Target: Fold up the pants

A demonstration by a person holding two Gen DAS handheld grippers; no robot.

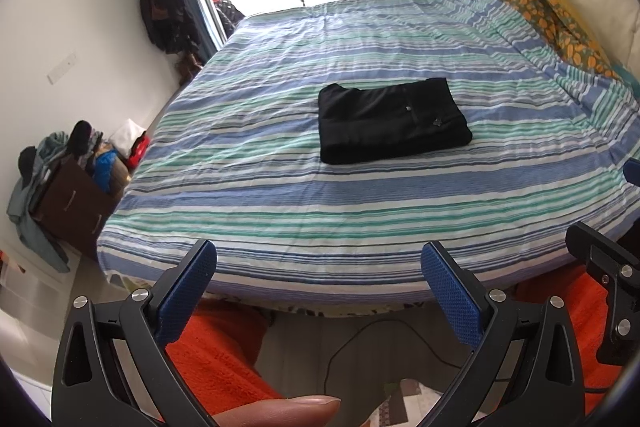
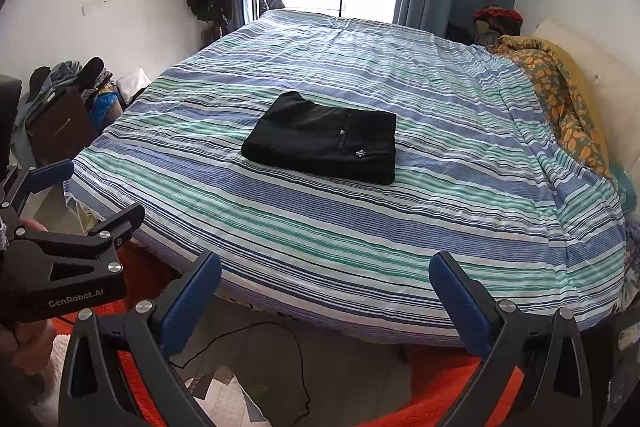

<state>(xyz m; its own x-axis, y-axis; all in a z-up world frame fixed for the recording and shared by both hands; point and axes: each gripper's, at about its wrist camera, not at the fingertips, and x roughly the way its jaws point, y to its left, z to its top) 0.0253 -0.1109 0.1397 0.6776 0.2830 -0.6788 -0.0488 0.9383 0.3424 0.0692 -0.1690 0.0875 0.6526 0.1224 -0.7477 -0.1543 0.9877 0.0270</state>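
Black pants (image 2: 324, 143) lie folded mid-bed (image 2: 360, 247), well apart from your left tongs (image 1: 318, 291) and right tongs (image 2: 324, 303), both wide open, empty; folding looks finished, nothing left to grasp.

The pants (image 1: 390, 119) are matt black cloth. The bedsheet (image 1: 360, 219) is crinkled striped cloth. The left gripper's pads (image 1: 450, 299) look like blue, textured rubber.
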